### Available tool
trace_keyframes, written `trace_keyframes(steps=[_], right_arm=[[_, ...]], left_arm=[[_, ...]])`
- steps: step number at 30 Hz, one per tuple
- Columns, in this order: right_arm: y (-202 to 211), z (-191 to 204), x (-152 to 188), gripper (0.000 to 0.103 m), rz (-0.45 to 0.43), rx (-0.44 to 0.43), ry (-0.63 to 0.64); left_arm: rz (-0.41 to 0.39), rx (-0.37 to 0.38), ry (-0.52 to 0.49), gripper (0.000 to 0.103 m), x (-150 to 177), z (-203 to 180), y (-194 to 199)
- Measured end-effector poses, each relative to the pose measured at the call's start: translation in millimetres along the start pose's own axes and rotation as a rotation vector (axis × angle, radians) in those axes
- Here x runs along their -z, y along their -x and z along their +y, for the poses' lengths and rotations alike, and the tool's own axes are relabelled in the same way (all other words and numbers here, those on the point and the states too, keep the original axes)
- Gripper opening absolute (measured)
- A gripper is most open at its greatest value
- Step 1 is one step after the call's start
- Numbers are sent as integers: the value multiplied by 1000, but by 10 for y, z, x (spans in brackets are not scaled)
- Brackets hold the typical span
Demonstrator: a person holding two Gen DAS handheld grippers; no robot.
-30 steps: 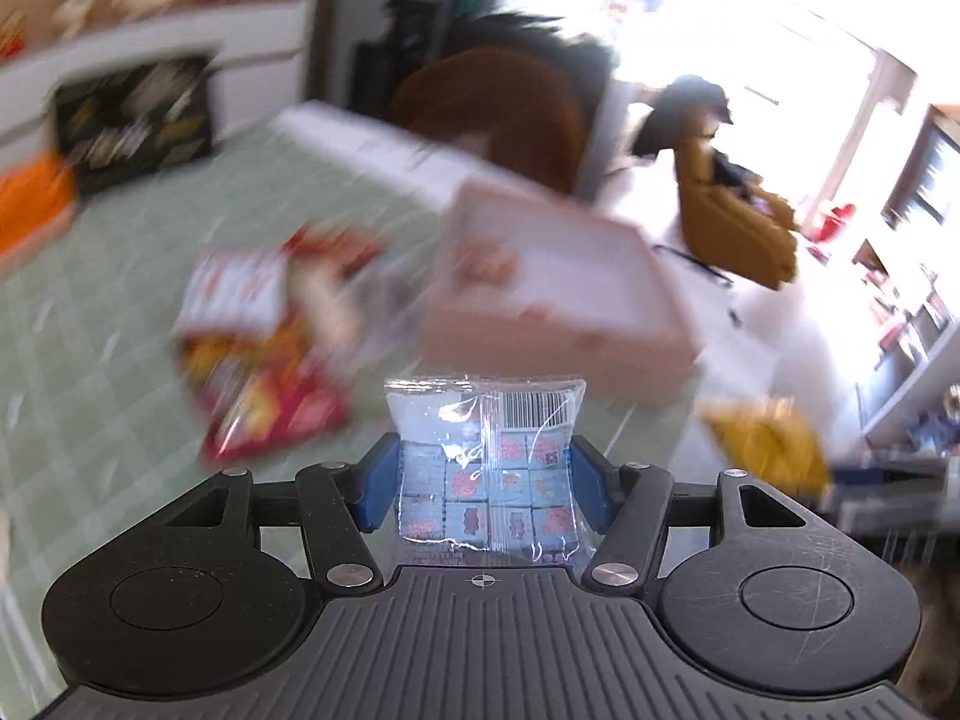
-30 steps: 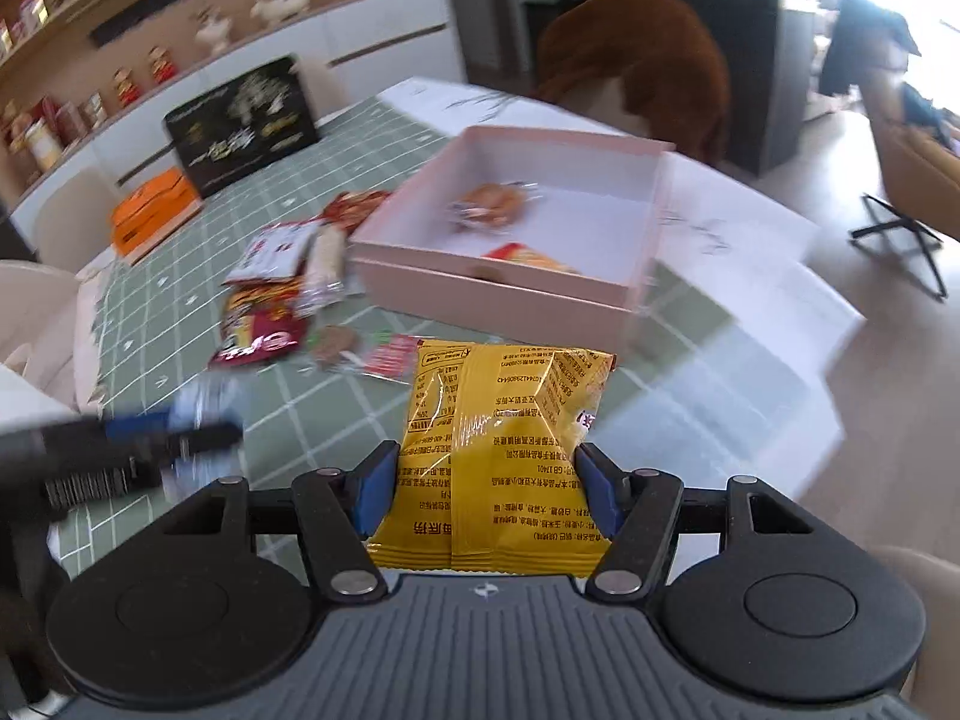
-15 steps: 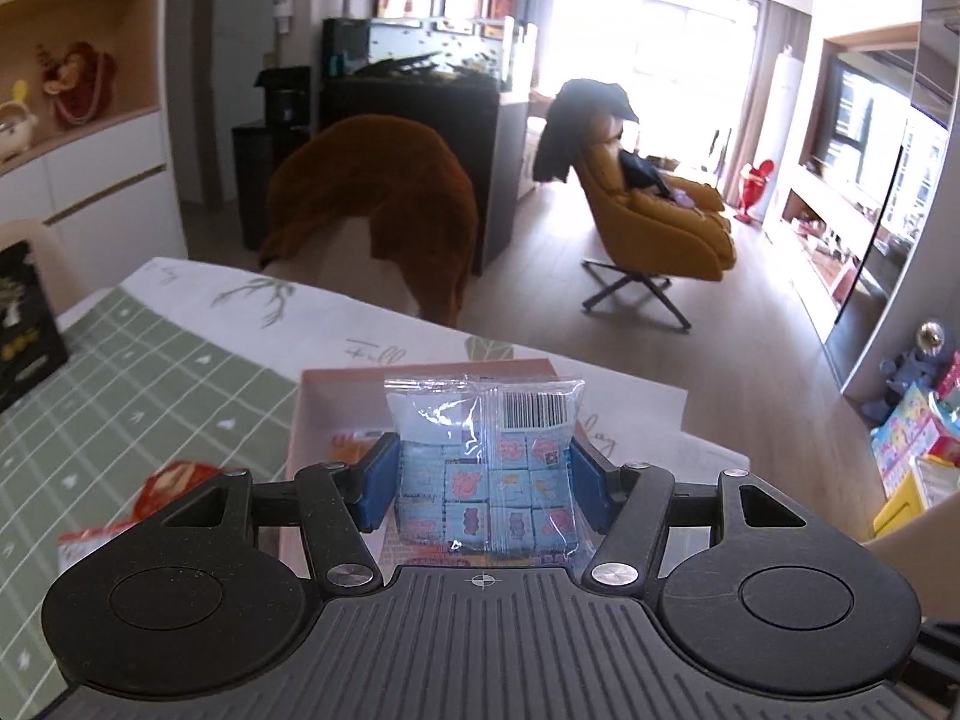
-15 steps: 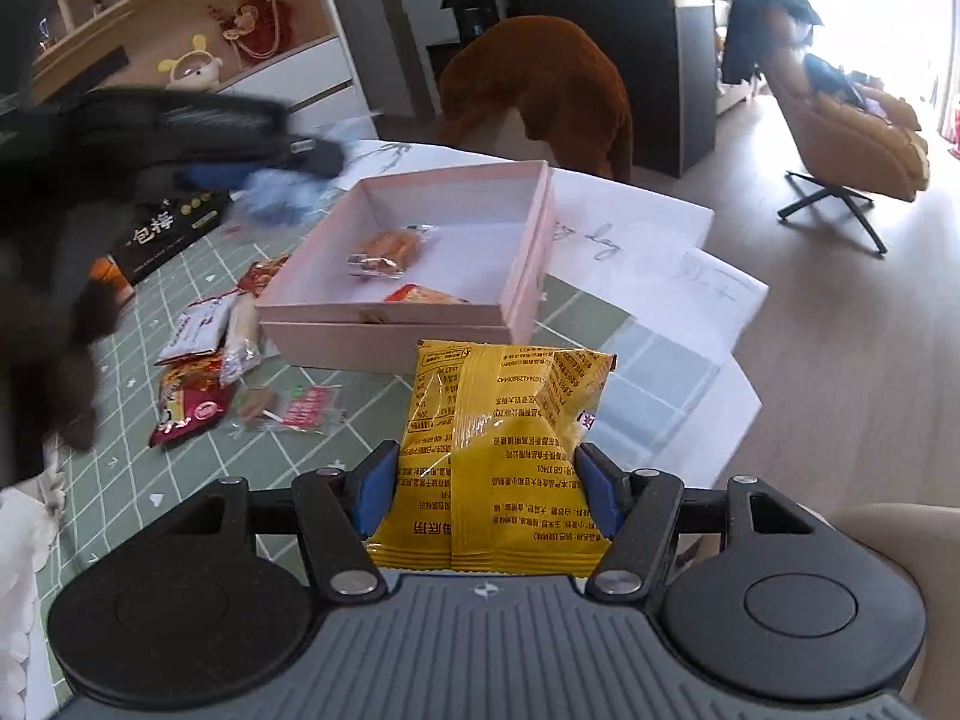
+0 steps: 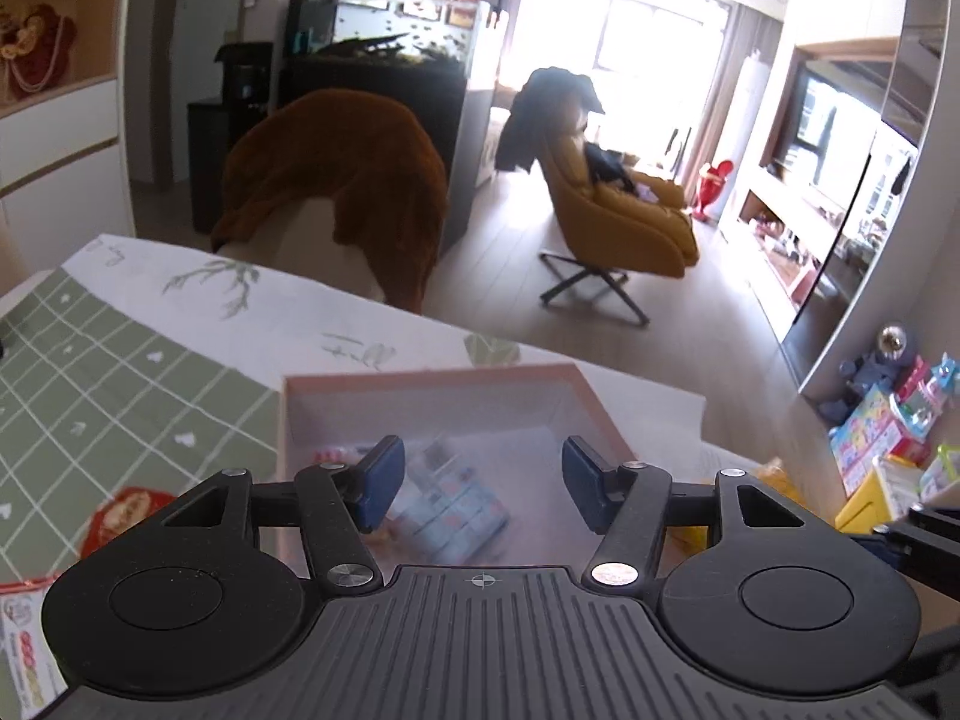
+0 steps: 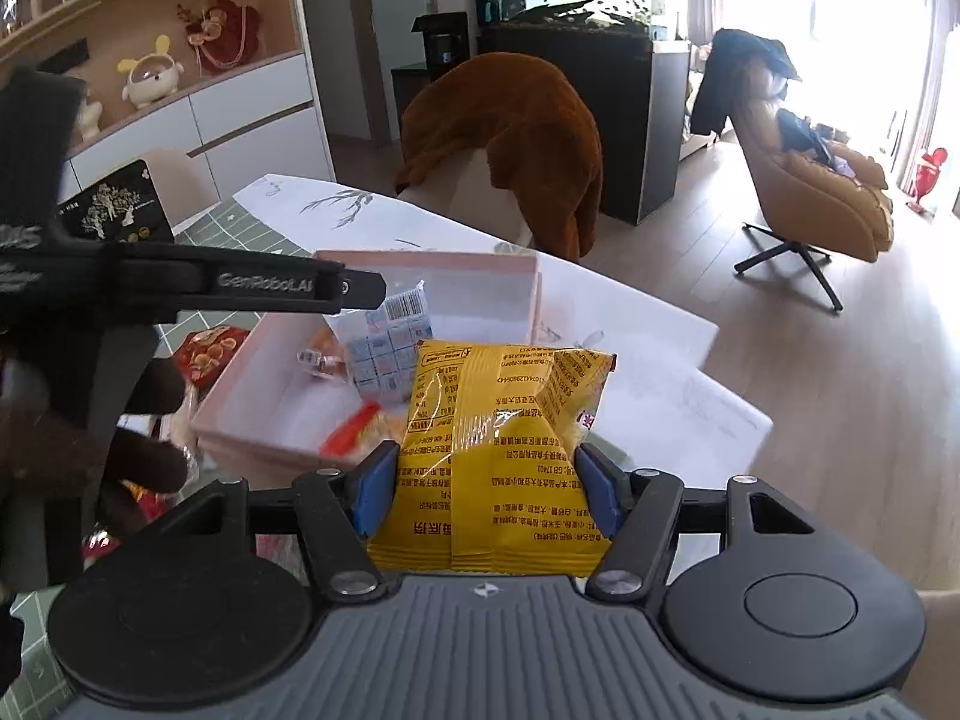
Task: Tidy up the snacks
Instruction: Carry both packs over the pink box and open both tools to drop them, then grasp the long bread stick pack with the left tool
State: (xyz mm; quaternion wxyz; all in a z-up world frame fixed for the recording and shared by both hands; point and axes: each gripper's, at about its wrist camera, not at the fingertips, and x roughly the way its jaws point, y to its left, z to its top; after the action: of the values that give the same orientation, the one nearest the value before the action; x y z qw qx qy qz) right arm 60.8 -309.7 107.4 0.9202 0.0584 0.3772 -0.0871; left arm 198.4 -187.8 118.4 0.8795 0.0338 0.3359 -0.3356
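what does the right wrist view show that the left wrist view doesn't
Only the right wrist view shows the yellow snack bag clamped in the right gripper, the left gripper from the side, and the black gift box. Only the left wrist view shows the left gripper's jaws open and empty, plus toy boxes on the floor. Both show the pink box holding the blue-squared packet, and the brown-draped chair.

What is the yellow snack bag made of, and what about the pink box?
The yellow snack bag looks like thin, glossy plastic film: it crinkles and catches the light. The pink box seems to be matte cardboard, with stiff, straight walls and no shine, though I can't be sure.
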Motion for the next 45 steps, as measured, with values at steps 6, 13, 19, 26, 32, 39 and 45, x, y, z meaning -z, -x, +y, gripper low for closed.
trace_keyframes(steps=[6,13,19,26,32,39,45], right_arm=[[-349,254,-261,68,2,-22,21],[-550,386,-300,69,41,-69,-18],[-410,527,-83,69,36,-95,52],[-309,661,274,77,55,-119,141],[-598,893,379,77,140,-195,127],[-877,1222,398,80,155,-255,195],[-791,1199,417,54,201,-322,193]], left_arm=[[-25,-38,23,64,-55,259,180],[2,-101,39,64,-2,526,315],[47,-164,77,64,228,804,337],[145,-263,366,64,758,1553,307],[228,-287,236,62,803,1391,6],[213,-242,151,45,1135,1260,168],[214,-190,130,35,1458,1037,560]])
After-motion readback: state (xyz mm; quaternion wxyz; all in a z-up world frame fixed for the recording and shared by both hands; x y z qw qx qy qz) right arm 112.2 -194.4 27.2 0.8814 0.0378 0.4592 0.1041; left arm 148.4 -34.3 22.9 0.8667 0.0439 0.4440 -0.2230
